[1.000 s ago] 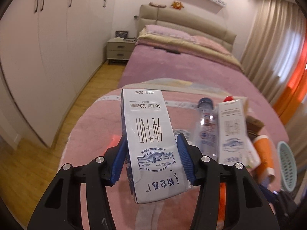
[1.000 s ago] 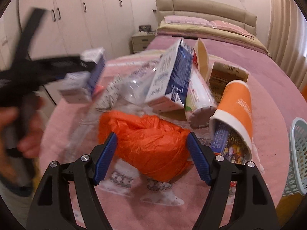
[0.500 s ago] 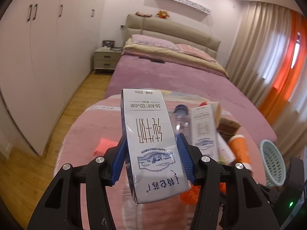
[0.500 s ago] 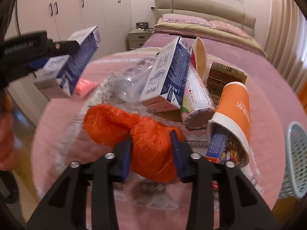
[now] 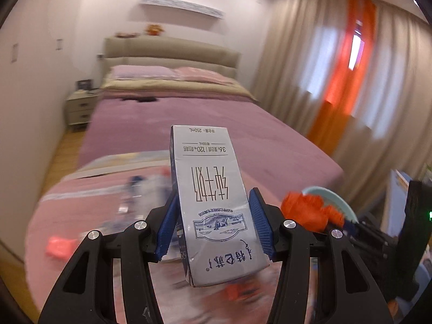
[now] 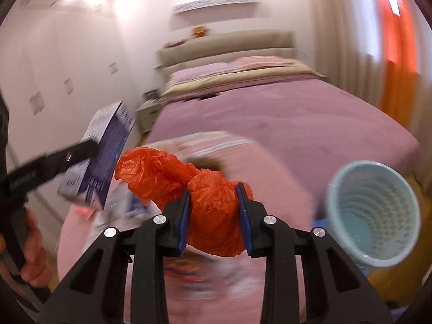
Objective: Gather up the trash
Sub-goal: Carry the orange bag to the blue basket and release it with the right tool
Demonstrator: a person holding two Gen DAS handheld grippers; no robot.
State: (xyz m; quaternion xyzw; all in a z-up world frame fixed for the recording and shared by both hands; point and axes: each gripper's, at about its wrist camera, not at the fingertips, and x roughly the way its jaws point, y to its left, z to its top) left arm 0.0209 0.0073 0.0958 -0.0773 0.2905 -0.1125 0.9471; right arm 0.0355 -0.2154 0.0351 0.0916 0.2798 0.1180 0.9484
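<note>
- My left fingers [image 5: 213,226] clamp the milk carton [image 5: 216,202], lifted off the pink bed end [image 5: 81,189].
- My right fingers [image 6: 214,222] pinch the orange plastic bag [image 6: 210,213], beside the teal basket [image 6: 372,216].

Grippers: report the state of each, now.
Left gripper: shut on the milk carton.
Right gripper: jaws just closed, shut on the orange plastic bag.
</note>
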